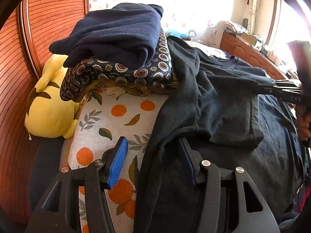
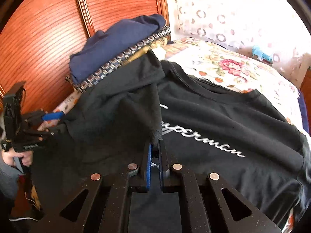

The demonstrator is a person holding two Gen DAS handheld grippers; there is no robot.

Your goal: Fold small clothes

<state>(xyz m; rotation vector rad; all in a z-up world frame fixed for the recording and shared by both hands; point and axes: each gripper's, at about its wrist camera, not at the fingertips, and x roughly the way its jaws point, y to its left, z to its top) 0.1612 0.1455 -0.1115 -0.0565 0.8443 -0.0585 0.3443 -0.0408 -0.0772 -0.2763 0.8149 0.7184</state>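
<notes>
A black sweatshirt with white script lettering lies spread on the bed; it also fills the right of the left wrist view. One sleeve is folded across its body. My right gripper is shut on the end of that sleeve; it shows at the right edge of the left wrist view. My left gripper is open, its jaws straddling the sweatshirt's side edge, the right pad partly under cloth. It shows at the left in the right wrist view.
A stack of folded clothes, navy on top of a patterned one, sits on an orange-print pillow. A yellow plush toy lies by the wooden headboard. A floral bedspread lies beyond the sweatshirt, and a wooden dresser stands at the right.
</notes>
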